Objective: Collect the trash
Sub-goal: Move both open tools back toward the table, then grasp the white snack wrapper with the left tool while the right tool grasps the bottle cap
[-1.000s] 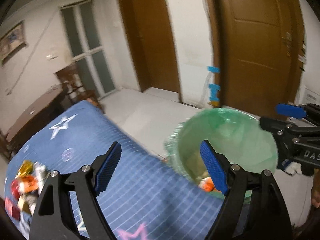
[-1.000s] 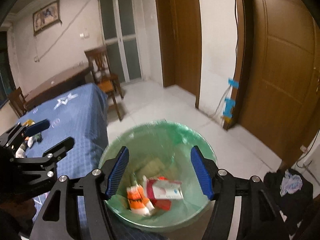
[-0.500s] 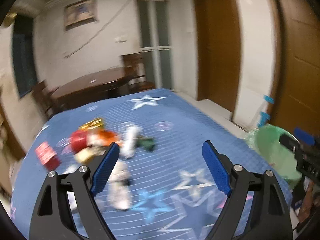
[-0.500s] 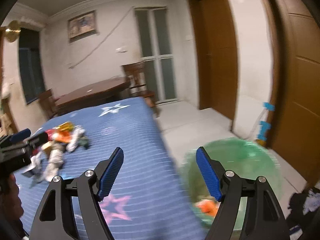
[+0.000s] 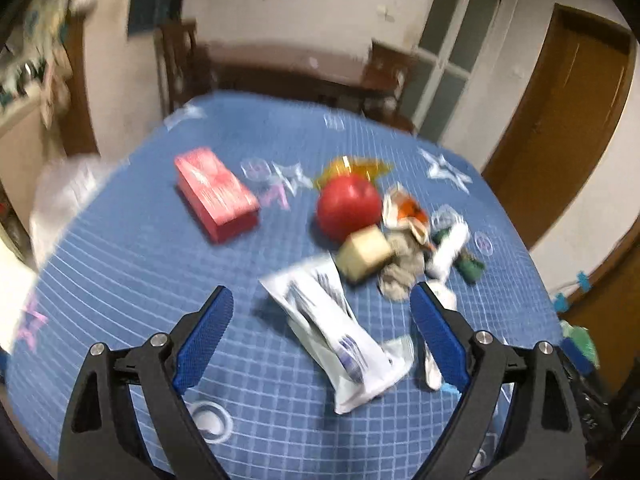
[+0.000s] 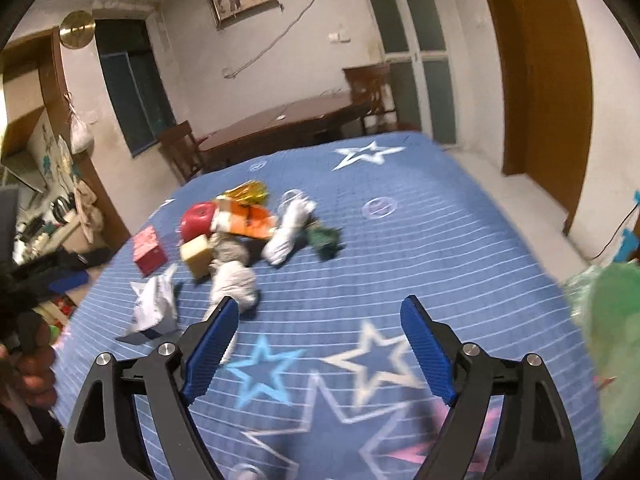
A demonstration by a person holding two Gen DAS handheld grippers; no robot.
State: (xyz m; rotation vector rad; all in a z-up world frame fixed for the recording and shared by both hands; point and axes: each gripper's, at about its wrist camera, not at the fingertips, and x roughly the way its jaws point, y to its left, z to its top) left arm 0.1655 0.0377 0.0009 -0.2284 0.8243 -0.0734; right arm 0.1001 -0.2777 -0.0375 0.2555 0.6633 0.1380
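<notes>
A pile of trash lies on the blue star-patterned tablecloth [image 5: 132, 248]. In the left wrist view I see a white foil wrapper [image 5: 340, 332], a tan block [image 5: 364, 254], a red apple [image 5: 348, 204], a red box [image 5: 216, 192], an orange wrapper [image 5: 408, 210] and crumpled paper [image 5: 400, 268]. My left gripper [image 5: 320, 328] is open and empty, just above the white wrapper. My right gripper [image 6: 320, 336] is open and empty above the cloth, near a crumpled white wad [image 6: 236, 280]. The green-lined trash bin [image 6: 612, 320] is at the right edge.
A dark wooden table [image 6: 280, 124] and chairs [image 6: 180, 152] stand behind the blue table. Brown doors [image 6: 548, 80] are on the right. The left gripper's body [image 6: 44, 280] and the hand holding it show at the left of the right wrist view.
Both grippers have swung from over the green bin to the blue table. The left gripper now faces the trash pile closely; the bin has slid to the right edge.
</notes>
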